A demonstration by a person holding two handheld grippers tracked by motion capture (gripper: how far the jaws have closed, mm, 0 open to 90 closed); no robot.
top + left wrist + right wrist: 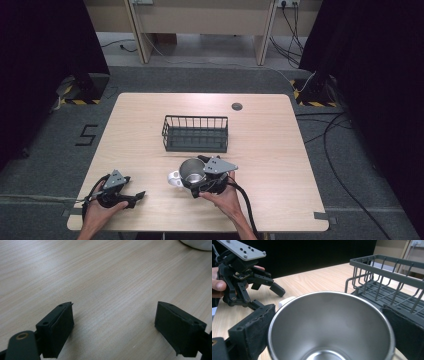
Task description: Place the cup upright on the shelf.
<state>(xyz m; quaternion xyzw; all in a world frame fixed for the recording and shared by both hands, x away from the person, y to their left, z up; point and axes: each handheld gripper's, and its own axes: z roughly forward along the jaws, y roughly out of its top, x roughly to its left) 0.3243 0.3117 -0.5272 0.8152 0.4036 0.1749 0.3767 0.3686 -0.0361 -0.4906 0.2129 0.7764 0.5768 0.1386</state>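
Note:
A stainless steel mug [190, 169] with a white handle [174, 178] is at the table's front centre. My right gripper [196, 176] is shut on it. In the right gripper view the mug [329, 322] opens toward the camera, with a black pad [254, 330] pressed against each side of its wall. My left gripper [136, 198] rests low at the front left, open, with nothing between its jaws. From its own view the left gripper [113, 322] spans bare wood, and a white edge [197, 243] shows at the top right. It also appears open in the right gripper view [270, 298].
A dark wire basket [195, 118] stands empty just beyond the mug, mid-table; its rim [387, 267] is close on the right in the right gripper view. A round cable grommet [237, 106] sits at the back. Cables trail from both grippers off the front edge.

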